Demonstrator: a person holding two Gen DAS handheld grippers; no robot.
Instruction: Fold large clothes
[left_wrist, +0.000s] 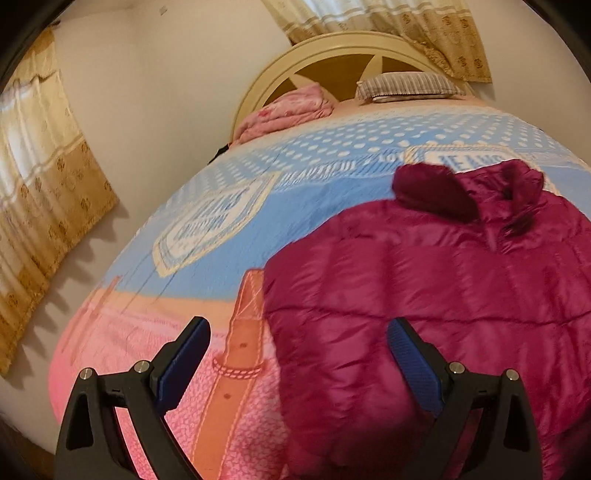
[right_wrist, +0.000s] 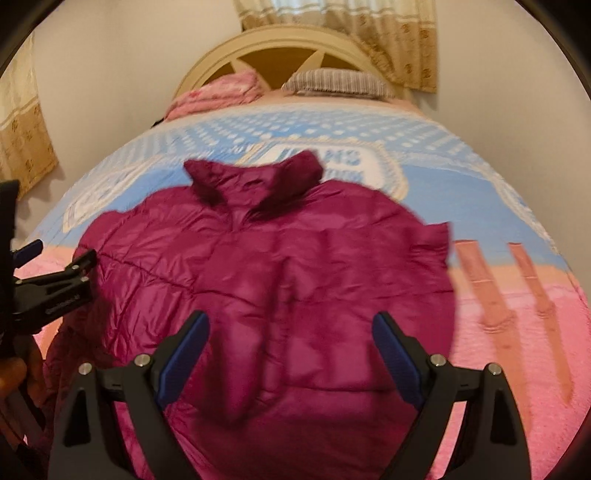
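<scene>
A magenta puffer jacket (right_wrist: 266, 280) lies spread flat on the bed, collar toward the headboard. In the left wrist view the jacket (left_wrist: 436, 295) fills the right half. My left gripper (left_wrist: 298, 328) is open and empty, above the jacket's left edge near the hem. It also shows at the left edge of the right wrist view (right_wrist: 55, 254). My right gripper (right_wrist: 291, 325) is open and empty, above the lower middle of the jacket.
The bed has a blue, white and pink bedspread (left_wrist: 229, 206). A folded pink blanket (left_wrist: 291, 110) and a striped pillow (left_wrist: 406, 86) lie by the cream headboard (right_wrist: 280, 40). Beige curtains (left_wrist: 40, 192) hang on the left wall and behind the headboard.
</scene>
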